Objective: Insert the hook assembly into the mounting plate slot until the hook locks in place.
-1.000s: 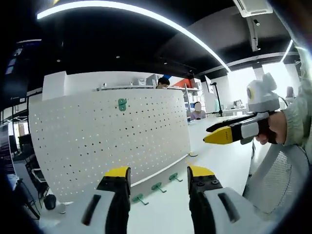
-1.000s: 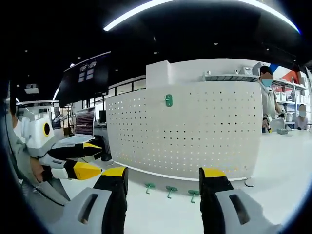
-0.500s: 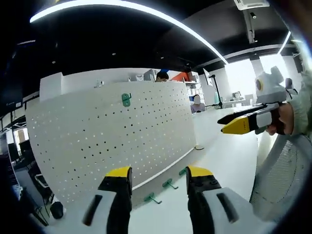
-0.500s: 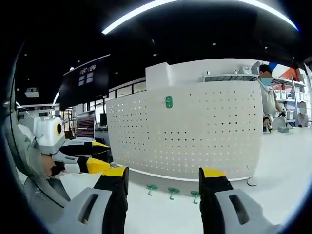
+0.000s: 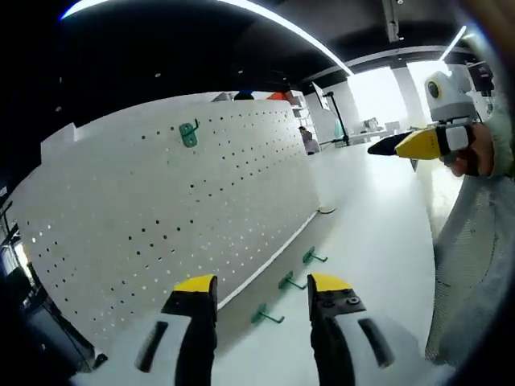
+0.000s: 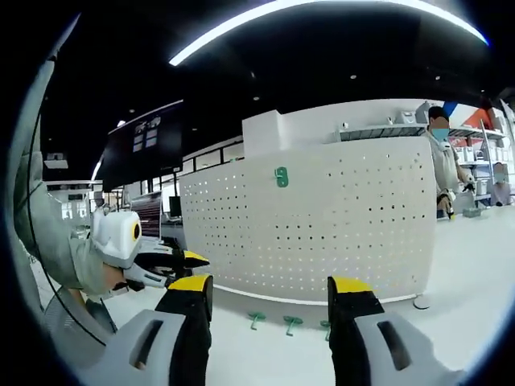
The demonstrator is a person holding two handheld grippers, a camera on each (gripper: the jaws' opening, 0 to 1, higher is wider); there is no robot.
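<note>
Three green hooks (image 5: 283, 293) lie on the white table (image 5: 378, 233) between the left gripper (image 5: 261, 291)'s empty, parted jaws, below the pegboard (image 5: 185, 217). Right gripper (image 6: 269, 288), likewise parted and empty, faces those hooks (image 6: 290, 322). Nothing's grasped; next, lower onto one.

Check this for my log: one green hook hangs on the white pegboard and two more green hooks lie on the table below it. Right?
Not quite. One green hook does hang on the white pegboard, but three green hooks, not two, lie on the table below it: and. The left gripper view shows all three between its open jaws.
</note>
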